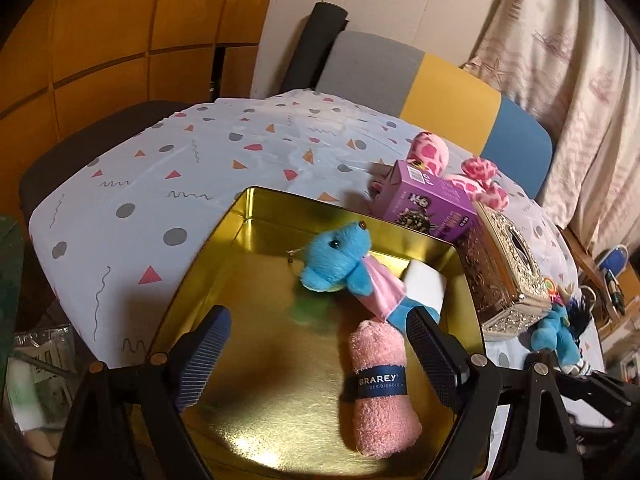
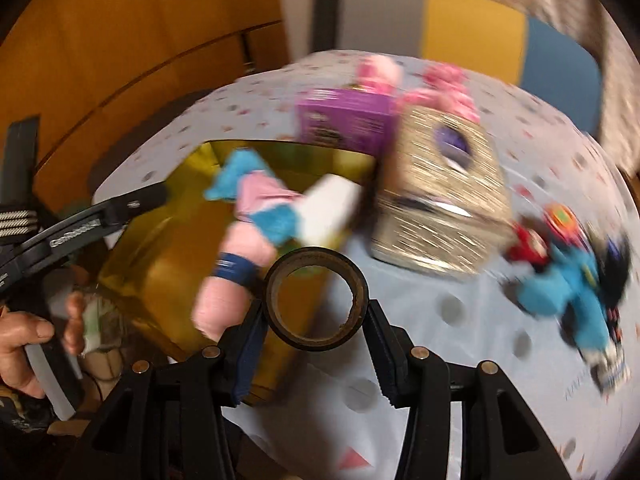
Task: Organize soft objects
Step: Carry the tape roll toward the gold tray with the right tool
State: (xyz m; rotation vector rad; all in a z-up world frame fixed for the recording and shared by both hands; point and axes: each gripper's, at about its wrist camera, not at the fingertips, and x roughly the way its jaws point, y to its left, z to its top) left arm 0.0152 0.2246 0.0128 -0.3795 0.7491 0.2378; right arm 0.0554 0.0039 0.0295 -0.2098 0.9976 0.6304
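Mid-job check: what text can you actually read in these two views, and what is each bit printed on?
"GRAREY": dark band around the rolled pink dishcloth in the gold tin.
"...BER DISHCLOTH": same band, small line below, start hidden.
Purple box: print too small to read.
Left gripper's handle: white lettering, blurred.
Tape roll: no text visible.

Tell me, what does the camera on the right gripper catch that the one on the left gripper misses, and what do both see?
Only the right wrist view shows a roll of dark tape clamped in the right gripper, plus a hand holding the other tool. Only the left wrist view shows the open left gripper hovering over the tin, and the blue plush's face. Both show the gold tin, the blue plush, the rolled pink cloth, the purple box and the silver tissue box.
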